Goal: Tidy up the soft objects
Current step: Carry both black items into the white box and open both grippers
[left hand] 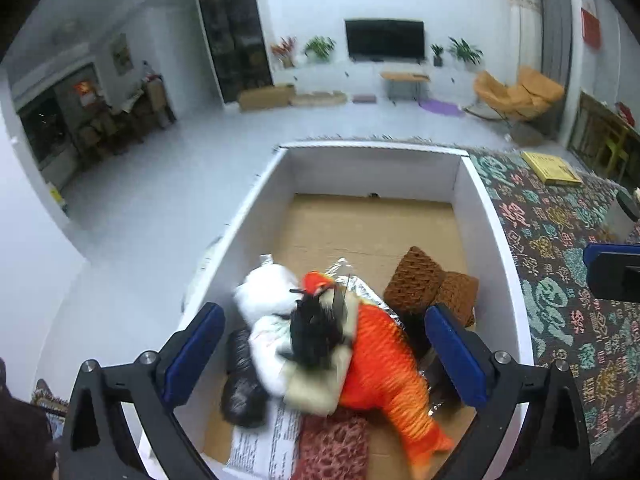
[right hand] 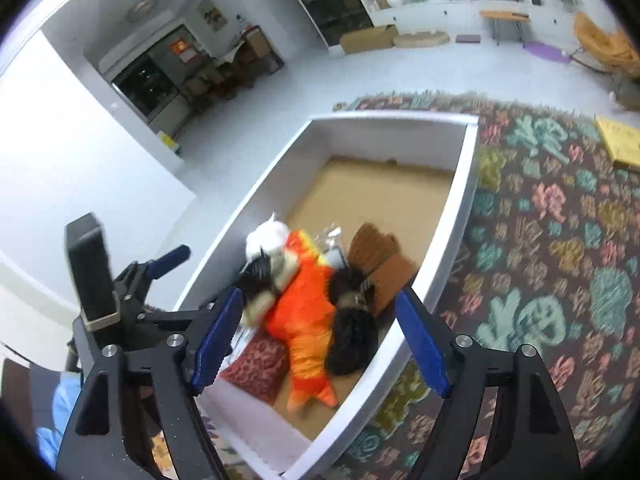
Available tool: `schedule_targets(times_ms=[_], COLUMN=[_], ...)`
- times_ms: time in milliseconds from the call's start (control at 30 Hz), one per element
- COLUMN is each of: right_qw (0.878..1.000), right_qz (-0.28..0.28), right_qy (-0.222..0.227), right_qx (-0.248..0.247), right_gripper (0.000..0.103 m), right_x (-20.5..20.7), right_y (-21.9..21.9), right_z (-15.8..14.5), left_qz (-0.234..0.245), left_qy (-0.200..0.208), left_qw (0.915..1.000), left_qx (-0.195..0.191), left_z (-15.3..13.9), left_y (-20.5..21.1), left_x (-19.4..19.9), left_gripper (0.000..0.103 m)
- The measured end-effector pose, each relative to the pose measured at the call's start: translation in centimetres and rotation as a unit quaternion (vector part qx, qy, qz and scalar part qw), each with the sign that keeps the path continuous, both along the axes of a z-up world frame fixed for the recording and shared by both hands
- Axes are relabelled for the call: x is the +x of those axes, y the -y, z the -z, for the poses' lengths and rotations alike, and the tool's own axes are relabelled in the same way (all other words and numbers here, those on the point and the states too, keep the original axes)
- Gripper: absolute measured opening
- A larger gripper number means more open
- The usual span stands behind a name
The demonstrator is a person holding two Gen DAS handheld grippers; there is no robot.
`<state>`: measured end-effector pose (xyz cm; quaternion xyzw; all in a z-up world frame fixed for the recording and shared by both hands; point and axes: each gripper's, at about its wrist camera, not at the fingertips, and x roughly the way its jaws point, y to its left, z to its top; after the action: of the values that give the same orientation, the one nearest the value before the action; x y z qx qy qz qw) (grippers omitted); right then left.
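A white-walled cardboard box [left hand: 476, 200] [right hand: 460, 208] sits on the patterned rug and holds a pile of soft things. An orange fish plush [left hand: 384, 360] [right hand: 308, 320] lies in the middle, with a black-and-cream plush [left hand: 320, 332] [right hand: 264, 276] and white bags [left hand: 268, 292] to its left. Brown sponge-like cushions [left hand: 420, 280] [right hand: 380, 256] lie to the right, a red patterned cushion [left hand: 336, 444] [right hand: 256, 364] at the near end. My left gripper [left hand: 324, 356] hangs open and empty over the pile. My right gripper [right hand: 320, 344] is open and empty above the box's near end.
The patterned rug [left hand: 560, 280] [right hand: 540, 240] lies right of the box, with a yellow book [left hand: 552, 168] [right hand: 620, 140] on it. White floor [left hand: 160, 200] stretches left. A TV [left hand: 384, 38], small table and orange chair [left hand: 516, 94] stand far back. The left gripper shows in the right wrist view [right hand: 120, 280].
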<state>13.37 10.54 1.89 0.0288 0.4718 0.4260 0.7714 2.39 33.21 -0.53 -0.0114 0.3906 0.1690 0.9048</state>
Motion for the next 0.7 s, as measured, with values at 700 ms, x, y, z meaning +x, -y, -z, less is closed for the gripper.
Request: schedule_targets(times_ms=[700], right_qw=[0.990], right_qz=[0.040], right_qy=[0.101], right_qx=[-0.092], right_gripper=[0.082], right_x=[-7.8], right_y=[4.4], right_z=[1.0], left_qz=[-0.073], left_qy=[0.044], left_qw=[0.9956], left_qx=[0.038], left_z=[-2.4], left_y=[6.9], left_x=[-6.4], left_gripper=[0.100])
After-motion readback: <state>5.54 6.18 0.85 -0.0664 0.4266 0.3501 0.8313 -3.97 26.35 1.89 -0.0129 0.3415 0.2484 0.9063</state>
